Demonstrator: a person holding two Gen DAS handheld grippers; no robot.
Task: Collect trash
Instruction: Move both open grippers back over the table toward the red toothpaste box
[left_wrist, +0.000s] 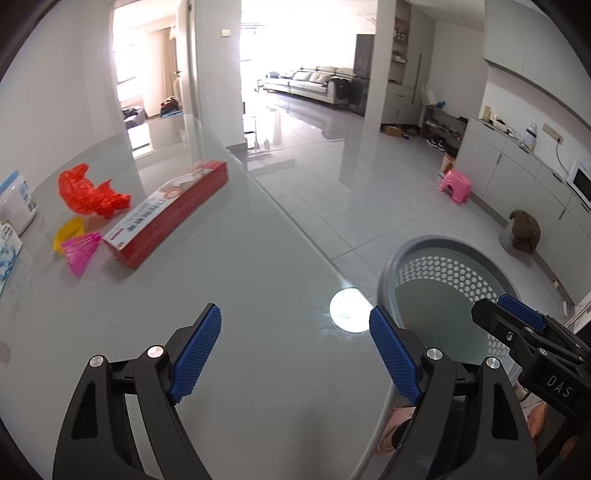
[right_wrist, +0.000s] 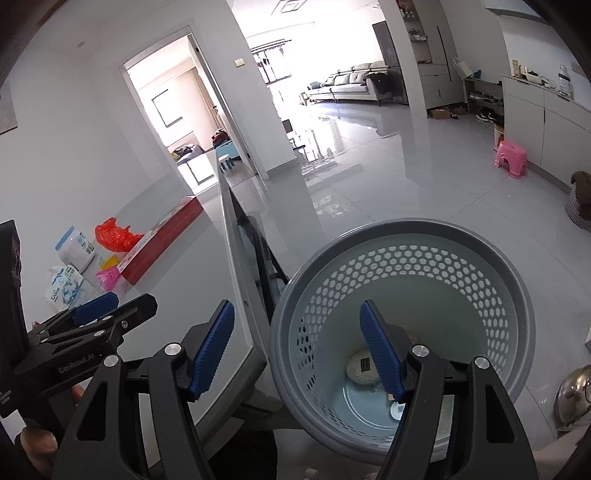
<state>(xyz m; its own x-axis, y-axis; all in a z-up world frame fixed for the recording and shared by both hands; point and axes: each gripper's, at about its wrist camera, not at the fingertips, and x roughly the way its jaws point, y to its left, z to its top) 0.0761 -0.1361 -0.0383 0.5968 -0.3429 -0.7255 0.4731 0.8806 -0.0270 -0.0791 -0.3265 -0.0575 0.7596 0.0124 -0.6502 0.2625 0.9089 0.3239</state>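
A grey perforated waste basket (right_wrist: 480, 266) stands on the floor beside the table's edge; it also shows in the left wrist view (left_wrist: 424, 254). Scraps of trash (right_wrist: 360, 367) lie at its bottom. My right gripper (right_wrist: 297, 347) is open and empty, held over the basket's rim and the table edge. My left gripper (left_wrist: 295, 350) is open and empty above the grey glass table (left_wrist: 240, 258). A crumpled red plastic bag (left_wrist: 90, 194), a pink wrapper (left_wrist: 81, 249) and a yellow piece (left_wrist: 68, 230) lie at the table's far left.
A long red box (left_wrist: 166, 210) lies on the table next to the trash. A white tub (right_wrist: 75, 251) and a tissue pack (right_wrist: 64, 284) sit at the left. A pink stool (left_wrist: 455, 185) and a metal bowl (right_wrist: 574, 393) stand on the tiled floor.
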